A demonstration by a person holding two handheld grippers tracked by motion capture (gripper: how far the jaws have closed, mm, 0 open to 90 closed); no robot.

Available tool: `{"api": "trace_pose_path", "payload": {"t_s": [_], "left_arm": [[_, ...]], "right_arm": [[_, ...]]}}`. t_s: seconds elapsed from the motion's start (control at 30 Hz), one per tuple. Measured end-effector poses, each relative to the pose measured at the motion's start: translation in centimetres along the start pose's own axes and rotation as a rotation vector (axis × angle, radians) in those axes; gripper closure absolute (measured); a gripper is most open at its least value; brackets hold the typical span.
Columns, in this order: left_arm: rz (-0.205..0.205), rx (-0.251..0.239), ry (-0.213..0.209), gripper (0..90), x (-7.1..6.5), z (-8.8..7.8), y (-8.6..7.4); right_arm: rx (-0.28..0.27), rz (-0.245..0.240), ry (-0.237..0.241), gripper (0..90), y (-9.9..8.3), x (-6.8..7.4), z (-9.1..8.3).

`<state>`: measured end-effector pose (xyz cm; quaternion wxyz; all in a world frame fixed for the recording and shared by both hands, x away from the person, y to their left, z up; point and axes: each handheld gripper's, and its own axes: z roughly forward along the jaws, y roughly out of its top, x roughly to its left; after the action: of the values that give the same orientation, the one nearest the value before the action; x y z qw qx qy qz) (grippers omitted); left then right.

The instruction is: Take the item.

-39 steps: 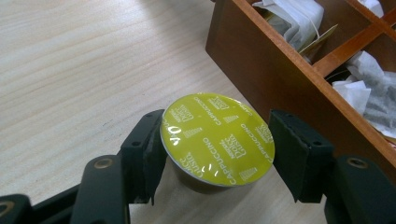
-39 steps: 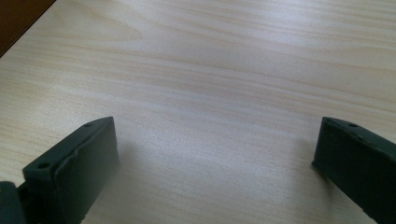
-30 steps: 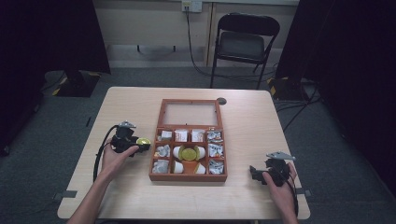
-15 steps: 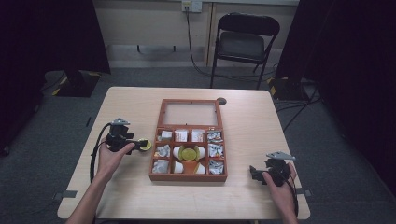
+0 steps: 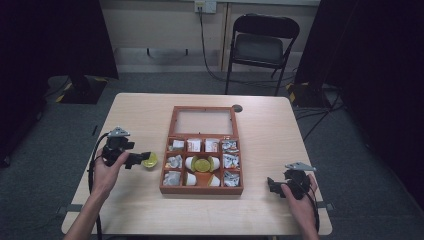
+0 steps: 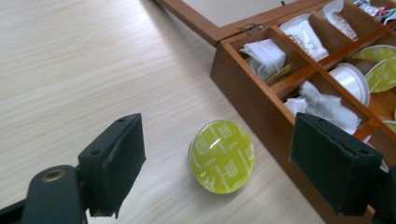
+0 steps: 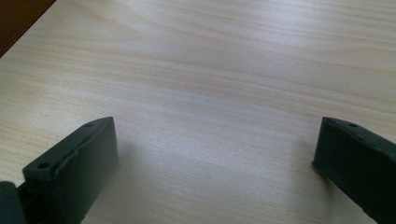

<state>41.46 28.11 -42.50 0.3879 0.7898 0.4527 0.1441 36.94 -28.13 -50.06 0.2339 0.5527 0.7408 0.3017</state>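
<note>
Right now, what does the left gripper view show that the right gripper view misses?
Left gripper view: a yellow-green capsule lying foil-up on the table between the open jaws of the left gripper, apart from both, beside the wooden box of sachets and capsules. Right gripper view: bare table between the wide-open jaws of the right gripper, with a dark brown corner at top left. Both share the light wood tabletop.

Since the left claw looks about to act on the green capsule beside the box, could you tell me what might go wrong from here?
1. The green capsule lies flat on the table; the open left claw may slide it rather than grip it.
2. The capsule sits close to the wooden box, so one jaw could strike its wall.
3. The right claw rests open over bare table, away from the box, so it cannot steady it.
</note>
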Motion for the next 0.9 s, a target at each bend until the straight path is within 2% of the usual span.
{"api": "trace_pose_path", "payload": {"t_s": [0.13, 0.2, 0.37, 0.43, 0.67, 0.77, 0.8, 0.87, 0.9], "left_arm": [[-0.012, -0.021, -0.015, 17.3, 0.7, -0.7, -0.9], [-0.023, 0.002, 0.003, 17.1, 1.2, -0.9, -1.2], [-0.044, -0.012, 0.028, 17.4, 2.3, -1.7, -2.0], [-0.044, -0.001, 0.049, 17.3, 2.6, -1.9, -2.4], [-0.087, 0.014, 0.103, 17.1, 4.1, -2.7, -4.1], [-0.144, -0.001, 0.084, 17.0, 5.0, -2.8, -4.9], [-0.15, 0.001, 0.082, 17.1, 5.3, -2.9, -5.1], [-0.138, 0.01, 0.115, 16.8, 5.5, -2.9, -5.5], [-0.14, 0.008, 0.118, 16.8, 5.6, -2.9, -5.7]], "right_arm": [[0.0, 0.0, 0.0, 0.0, 0.0, 0.0, 0.0], [0.0, 0.0, 0.0, 0.0, 0.0, 0.0, 0.0], [0.0, 0.0, 0.0, 0.0, 0.0, 0.0, 0.0], [-0.001, 0.0, 0.0, 0.0, 0.0, 0.0, 0.0], [0.0, 0.001, -0.001, 0.0, 0.0, 0.0, 0.0], [0.0, 0.001, -0.001, 0.0, 0.0, 0.0, 0.0], [0.0, 0.001, -0.001, 0.0, 0.0, 0.0, 0.0], [0.0, 0.001, -0.001, 0.0, 0.0, 0.0, 0.0], [0.0, 0.001, -0.001, 0.0, 0.0, 0.0, 0.0]]}}
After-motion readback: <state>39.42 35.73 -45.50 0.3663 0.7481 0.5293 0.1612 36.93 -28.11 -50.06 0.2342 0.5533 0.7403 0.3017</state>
